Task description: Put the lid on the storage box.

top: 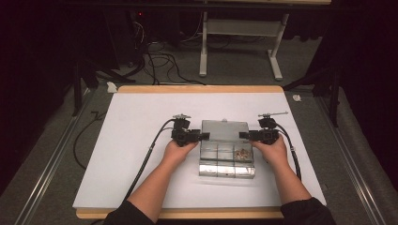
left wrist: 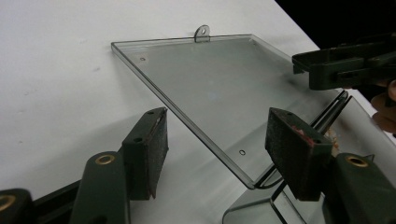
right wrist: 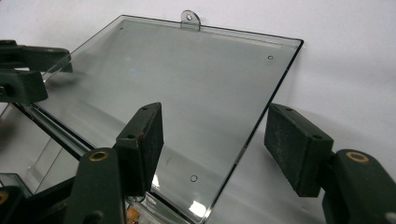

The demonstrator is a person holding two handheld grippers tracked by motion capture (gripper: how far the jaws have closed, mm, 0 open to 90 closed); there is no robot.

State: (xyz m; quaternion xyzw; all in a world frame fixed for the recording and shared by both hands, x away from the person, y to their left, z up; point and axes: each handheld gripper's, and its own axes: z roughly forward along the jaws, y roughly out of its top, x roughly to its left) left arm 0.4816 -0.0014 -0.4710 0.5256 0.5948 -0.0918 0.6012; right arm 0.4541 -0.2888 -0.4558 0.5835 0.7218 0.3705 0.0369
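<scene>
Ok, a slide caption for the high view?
Two hand-held grippers, left gripper and right gripper, flank the open lid of a clear compartment box on a white table.

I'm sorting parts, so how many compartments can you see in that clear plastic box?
3 in the box, in a row: left, middle, right, which holds small bits. More may be hidden.

White table [top: 136,122] lies bare left, right and behind the clear box [top: 227,157]; its flung-back lid [top: 224,130] blocks the middle, between both tools.

one clear box [top: 226,157], two grippers [top: 204,136]
</scene>
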